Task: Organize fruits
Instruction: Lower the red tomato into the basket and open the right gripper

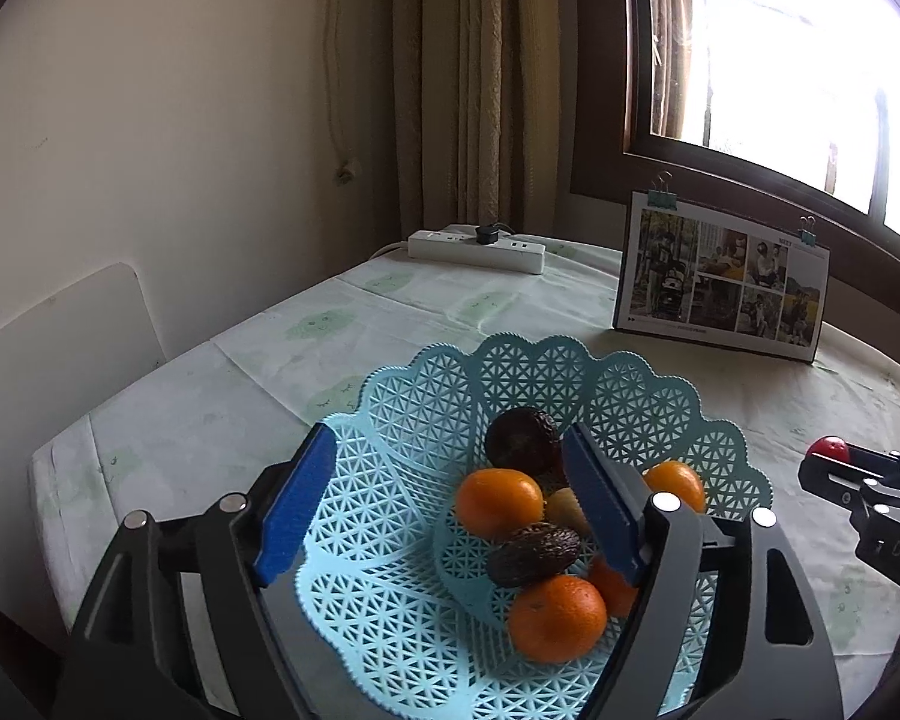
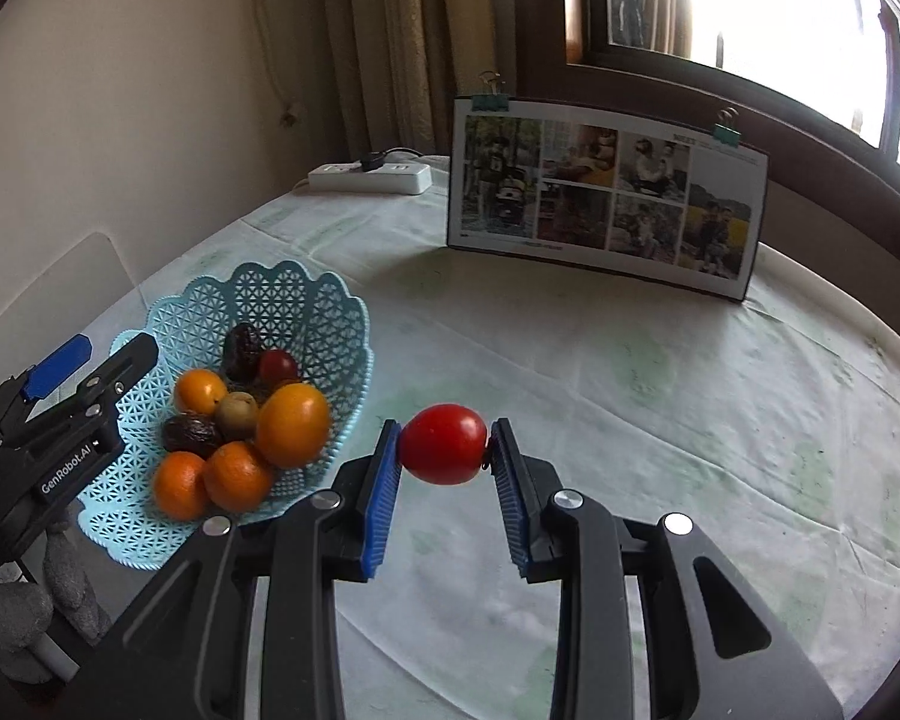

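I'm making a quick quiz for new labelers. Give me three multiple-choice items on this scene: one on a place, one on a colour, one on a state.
1. Where does the photo board stand?
A. In the basket
B. On the table below the window
C. On the chair

2. What colour is the basket?
A. Light blue
B. Red
C. Black

3. What is the right gripper doing?
A. Open, empty
B. Shut on a tomato
C. Shut on an orange

Answers: 1 B, it stands upright on the tablecloth. 2 A, its lattice wall is light blue. 3 B, the tomato sits between its jaws.
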A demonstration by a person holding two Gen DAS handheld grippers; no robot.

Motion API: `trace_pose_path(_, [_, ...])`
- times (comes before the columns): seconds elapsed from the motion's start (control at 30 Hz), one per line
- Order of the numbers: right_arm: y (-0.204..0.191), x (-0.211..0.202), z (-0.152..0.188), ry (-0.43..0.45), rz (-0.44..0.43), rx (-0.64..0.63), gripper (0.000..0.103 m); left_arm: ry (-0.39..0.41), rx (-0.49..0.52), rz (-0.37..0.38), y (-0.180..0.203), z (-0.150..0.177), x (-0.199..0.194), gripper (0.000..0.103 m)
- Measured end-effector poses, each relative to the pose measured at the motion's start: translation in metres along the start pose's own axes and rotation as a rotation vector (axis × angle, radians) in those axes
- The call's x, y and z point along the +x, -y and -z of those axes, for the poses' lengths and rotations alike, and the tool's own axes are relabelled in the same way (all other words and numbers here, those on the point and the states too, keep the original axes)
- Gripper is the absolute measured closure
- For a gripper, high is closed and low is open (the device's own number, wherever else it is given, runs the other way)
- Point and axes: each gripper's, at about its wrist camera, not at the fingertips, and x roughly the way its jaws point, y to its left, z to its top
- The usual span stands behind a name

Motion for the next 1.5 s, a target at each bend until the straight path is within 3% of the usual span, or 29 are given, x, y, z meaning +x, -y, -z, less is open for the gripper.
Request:
trace_pose_path(0.5, [-0.059,0.021,-0.017,-0.013,-0.089,-0.068,0.072,0.003,-0.032,-0.037,-0.031,0.001,0.0,0.02])
trace_pose_path(0.73, [-0.065,0.027,-0.016,-0.024,-0.112,-0.065,0.071,-0.003,-0.041,-0.043,-0.036,0.002,0.002,0.02])
trace_pose_path(0.83, [-0.06,0.029,-0.017,-0.026,-0.151,-0.024,0.064,-0.002,-0.044,-0.047,-0.038,0.003,0.002,0.005])
trace_pose_path(1.23, [-0.045,0.018,-0.009,-0.001,-0.166,0.006,0.063,0.006,-0.038,-0.057,-0.039,0.004,-0.005,0.005])
trace_pose_path(1.5, [-0.066,0.023,0.004,-0.041,-0.201,-0.046,0.061,0.007,-0.044,-0.064,-0.042,0.006,-0.011,0.005])
